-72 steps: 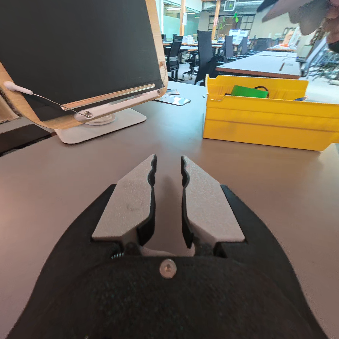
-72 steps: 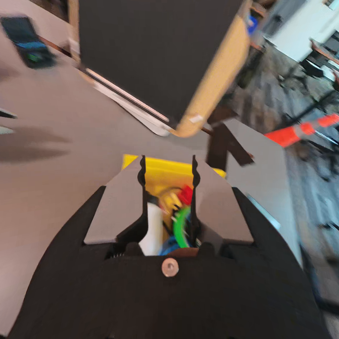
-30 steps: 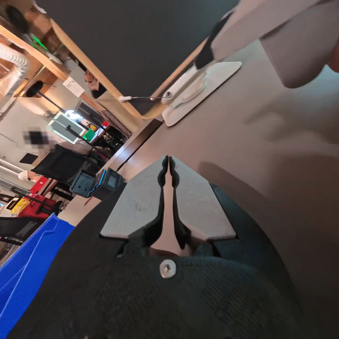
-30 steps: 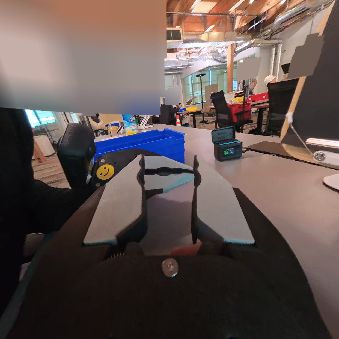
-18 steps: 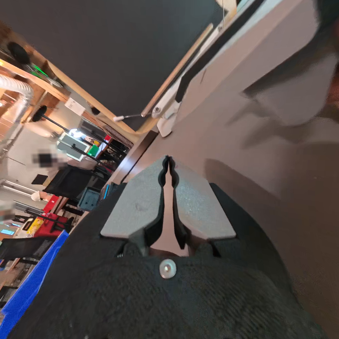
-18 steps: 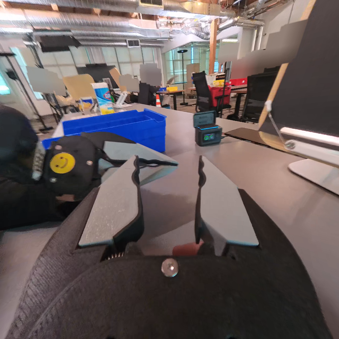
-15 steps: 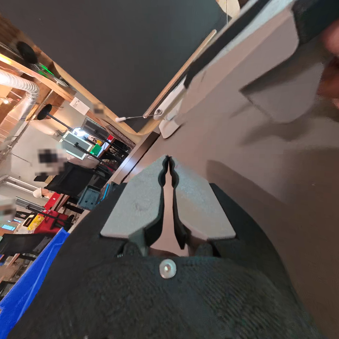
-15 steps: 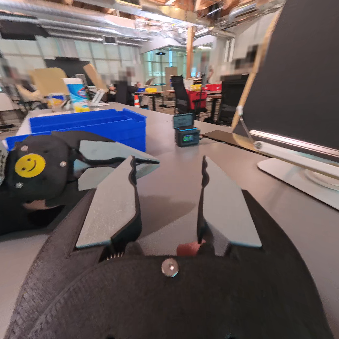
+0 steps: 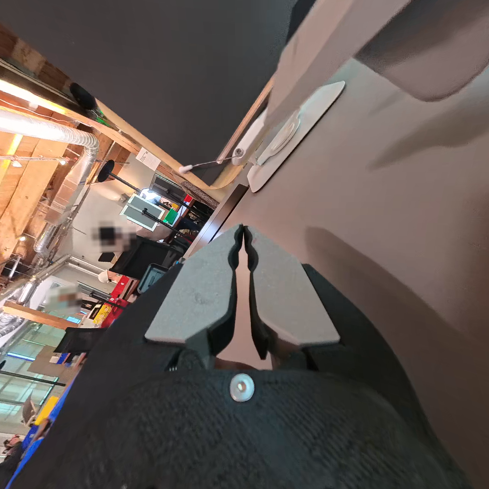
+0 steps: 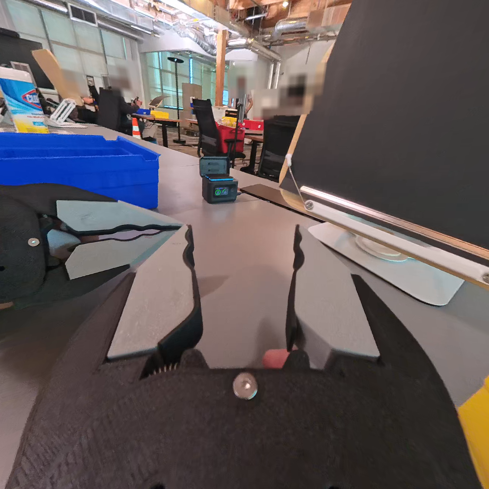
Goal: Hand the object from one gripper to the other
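Two claws were above the grey worktop [image 10: 238, 238]. The left claw [image 9: 243, 231] was pressed together, nothing visible between its fingers. The right claw [image 10: 242, 230] was spread and empty. The object could not be made out. One blue bin [image 10: 79, 164] and one small charging case [image 10: 218, 182] stood behind.

Object for handover: too small to identify. Only a tiny reddish fleck [image 9: 254, 239] shows, just beside the closed tips of the left gripper [image 9: 243, 229], on its right finger.
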Demonstrator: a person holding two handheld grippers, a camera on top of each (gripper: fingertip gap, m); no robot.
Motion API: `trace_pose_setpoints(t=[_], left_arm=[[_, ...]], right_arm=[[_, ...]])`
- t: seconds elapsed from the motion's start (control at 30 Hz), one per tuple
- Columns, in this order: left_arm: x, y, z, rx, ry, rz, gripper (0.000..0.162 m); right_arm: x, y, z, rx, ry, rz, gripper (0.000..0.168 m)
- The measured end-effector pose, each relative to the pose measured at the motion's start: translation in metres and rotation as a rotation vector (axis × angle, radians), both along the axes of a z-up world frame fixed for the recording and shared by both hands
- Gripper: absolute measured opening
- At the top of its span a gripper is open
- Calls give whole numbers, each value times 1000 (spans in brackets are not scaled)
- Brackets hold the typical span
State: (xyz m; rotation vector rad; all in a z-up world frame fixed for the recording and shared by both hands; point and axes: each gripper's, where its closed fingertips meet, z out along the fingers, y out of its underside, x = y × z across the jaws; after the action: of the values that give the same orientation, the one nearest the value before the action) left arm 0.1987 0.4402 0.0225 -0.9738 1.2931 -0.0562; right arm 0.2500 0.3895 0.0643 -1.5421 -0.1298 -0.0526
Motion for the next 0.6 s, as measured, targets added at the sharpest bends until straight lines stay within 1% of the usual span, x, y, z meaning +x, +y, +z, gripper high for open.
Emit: trace_pose_setpoints(t=[0.07,0.13,0.23,0.27,0.3,0.47,0.6], left_arm=[[1,1,3,-28,-22,-9,0],[2,3,2,-52,-22,-9,0],[0,4,5,-67,-47,-8,19],[0,5,6,-88,-53,-2,29],[0,7,6,-119,-56,4,35],[6,2,5,-247,-69,-40,37],[6,-10,1,-291,-38,-88,38]], right_arm=[[-6,2,-4,-32,-23,44,77],[-9,5,-9,-64,-57,72,76],[-9,11,-15,-107,-27,112,72],[-7,13,-17,-121,-3,119,72],[-6,16,-18,-135,19,128,71],[-9,24,-26,-188,11,166,72],[-11,29,-26,-178,-36,153,65]])
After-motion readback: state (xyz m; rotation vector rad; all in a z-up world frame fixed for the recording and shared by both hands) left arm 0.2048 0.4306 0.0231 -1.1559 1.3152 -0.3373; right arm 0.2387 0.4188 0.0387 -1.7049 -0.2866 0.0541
